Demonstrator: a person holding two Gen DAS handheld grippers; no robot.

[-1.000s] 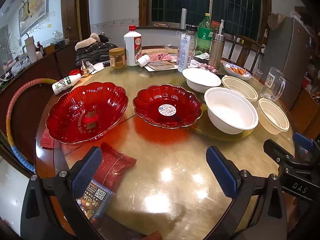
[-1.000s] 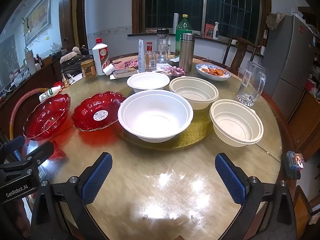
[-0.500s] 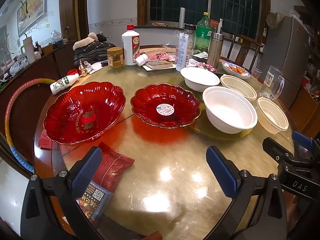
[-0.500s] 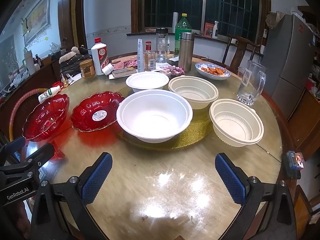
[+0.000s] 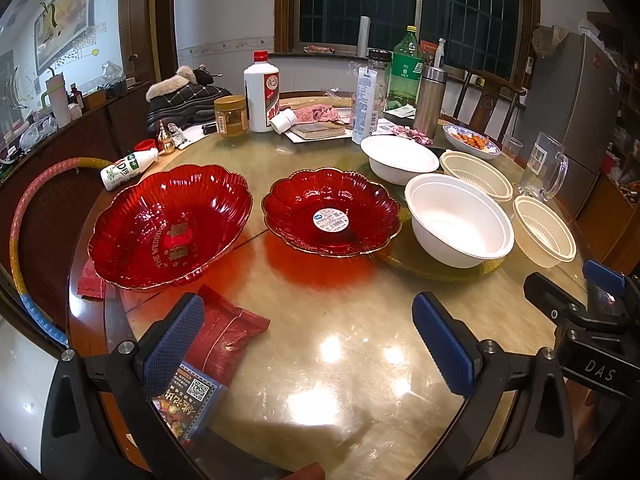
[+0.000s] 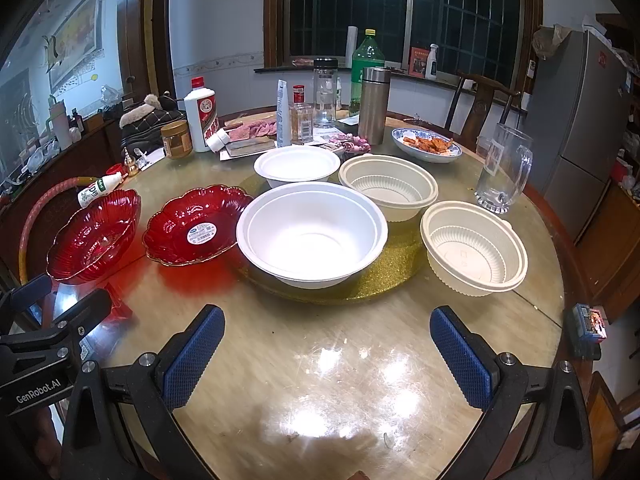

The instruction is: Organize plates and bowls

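I see the round glass-topped desk (image 6: 320, 360) filling both views. On its left sit 2 scalloped red glass plates: the larger red plate (image 5: 168, 224), printed in gold with "THE WEDDING", and just beside it the smaller red plate (image 5: 332, 216), with a white barcode sticker (image 5: 330, 219) in its centre. Right of them, on a gold glitter turntable (image 6: 384, 276), stands the big white bowl (image 6: 312, 236), empty; a second white bowl (image 6: 296, 168) sits behind it. 2 cream ribbed bowls, one (image 6: 388, 186) and another (image 6: 474, 246), are also empty. A blue-rimmed dish (image 6: 426, 145) holds orange food. My left claw (image 5: 308, 340) hangs wide open over bare desk, holding nothing; my right claw (image 6: 328, 356) likewise gapes, empty. "GenRobot.AI" and "DAS" are readable on the rigs.
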